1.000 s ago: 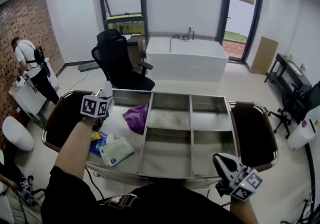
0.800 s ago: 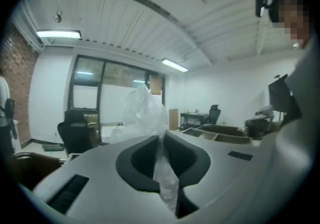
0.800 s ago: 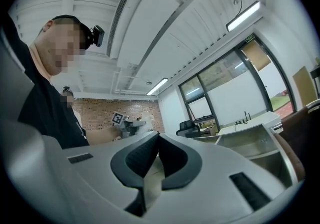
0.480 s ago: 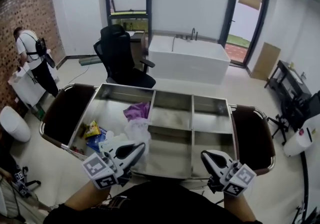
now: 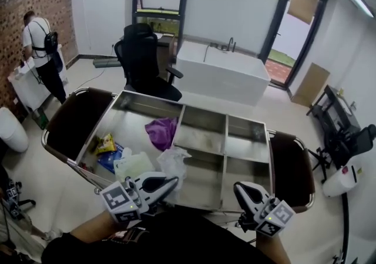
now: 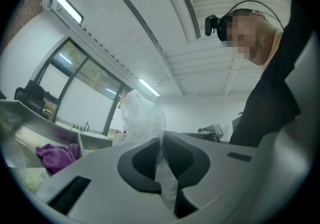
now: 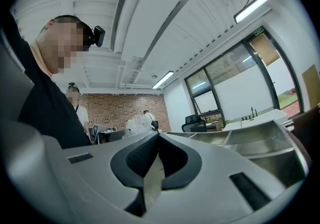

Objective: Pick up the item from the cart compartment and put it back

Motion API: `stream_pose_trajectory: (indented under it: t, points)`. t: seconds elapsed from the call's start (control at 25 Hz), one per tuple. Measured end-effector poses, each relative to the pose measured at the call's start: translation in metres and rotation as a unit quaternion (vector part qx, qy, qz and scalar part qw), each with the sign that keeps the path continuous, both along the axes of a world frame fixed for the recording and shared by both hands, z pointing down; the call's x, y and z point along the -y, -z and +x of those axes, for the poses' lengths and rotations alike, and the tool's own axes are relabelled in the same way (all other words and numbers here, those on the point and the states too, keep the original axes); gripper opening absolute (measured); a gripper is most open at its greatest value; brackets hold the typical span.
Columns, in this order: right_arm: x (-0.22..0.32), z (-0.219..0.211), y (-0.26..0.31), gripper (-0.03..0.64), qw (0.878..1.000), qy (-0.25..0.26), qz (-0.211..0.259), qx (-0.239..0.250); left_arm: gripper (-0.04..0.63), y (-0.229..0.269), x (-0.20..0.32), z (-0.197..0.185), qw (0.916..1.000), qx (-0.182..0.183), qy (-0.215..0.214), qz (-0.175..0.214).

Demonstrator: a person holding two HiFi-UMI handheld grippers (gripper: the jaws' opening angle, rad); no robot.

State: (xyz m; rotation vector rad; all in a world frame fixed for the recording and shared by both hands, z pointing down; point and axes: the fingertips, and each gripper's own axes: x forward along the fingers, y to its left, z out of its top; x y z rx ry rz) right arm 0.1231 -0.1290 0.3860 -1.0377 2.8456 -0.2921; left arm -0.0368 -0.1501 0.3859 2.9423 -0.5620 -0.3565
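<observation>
A crumpled clear plastic bag (image 5: 174,161) sticks up from my left gripper (image 5: 172,182), which is shut on it above the cart's near rim. In the left gripper view the bag (image 6: 142,113) is pinched between the closed jaws of the left gripper (image 6: 161,139) and bulges beyond the tips. The steel cart (image 5: 148,100) has one big left compartment and several smaller ones. My right gripper (image 5: 240,189) hangs near the front right of the cart, jaws together with nothing in them, as the right gripper view also shows for the right gripper (image 7: 159,136).
The left compartment holds a purple cloth (image 5: 161,132), a white tissue pack (image 5: 131,165), a yellow snack bag (image 5: 106,142) and a blue pack (image 5: 110,159). Brown flaps (image 5: 73,123) flank the cart. Beyond stand a black office chair (image 5: 143,60), a white bathtub (image 5: 221,72) and a person (image 5: 40,38).
My left gripper has come back from the left compartment toward my body, carrying the plastic bag up over the near rim. The right gripper has barely moved.
</observation>
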Motion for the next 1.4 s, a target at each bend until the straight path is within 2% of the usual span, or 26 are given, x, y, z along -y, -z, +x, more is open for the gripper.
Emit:
stream_pose_trajectory:
  t: [0.44, 0.84, 0.96, 1.04, 1.12, 1.16, 1.24, 1.32, 1.4]
  points:
    - [-0.002, 0.004, 0.003, -0.009, 1.000, -0.011, 0.001, 0.006, -0.006, 0.012, 0.008, -0.006, 0.9999, -0.011, 0.005, -0.004]
    - [-0.006, 0.009, 0.003, -0.009, 1.000, -0.016, 0.007, 0.009, -0.006, 0.012, 0.008, -0.005, 0.9999, 0.003, -0.001, -0.010]
    - [-0.006, 0.010, 0.008, -0.009, 1.000, -0.017, 0.011, 0.022, -0.006, 0.009, 0.013, 0.002, 0.9992, 0.038, -0.011, -0.006]
    - [-0.007, 0.015, 0.002, -0.009, 1.000, -0.021, 0.011, 0.016, -0.006, -0.002, 0.022, 0.015, 0.9951, 0.096, -0.023, -0.005]
    - [-0.009, 0.016, 0.003, -0.009, 1.000, -0.022, 0.011, 0.019, -0.006, -0.015, 0.033, 0.034, 0.9857, 0.167, -0.021, -0.003]
    - [-0.010, 0.015, 0.005, -0.009, 0.999, -0.022, 0.013, 0.025, -0.006, -0.024, 0.038, 0.044, 0.9784, 0.206, -0.017, 0.000]
    - [-0.012, 0.019, 0.003, -0.009, 0.999, -0.025, 0.014, 0.027, -0.005, -0.047, 0.046, 0.064, 0.9574, 0.288, -0.014, 0.010]
    - [-0.015, 0.026, -0.003, -0.009, 0.999, -0.032, 0.012, 0.025, -0.003, -0.077, 0.052, 0.081, 0.9271, 0.374, -0.015, 0.013]
    - [-0.019, 0.029, 0.002, -0.009, 0.998, -0.035, 0.014, 0.042, -0.002, -0.113, 0.056, 0.088, 0.8848, 0.465, -0.020, 0.010]
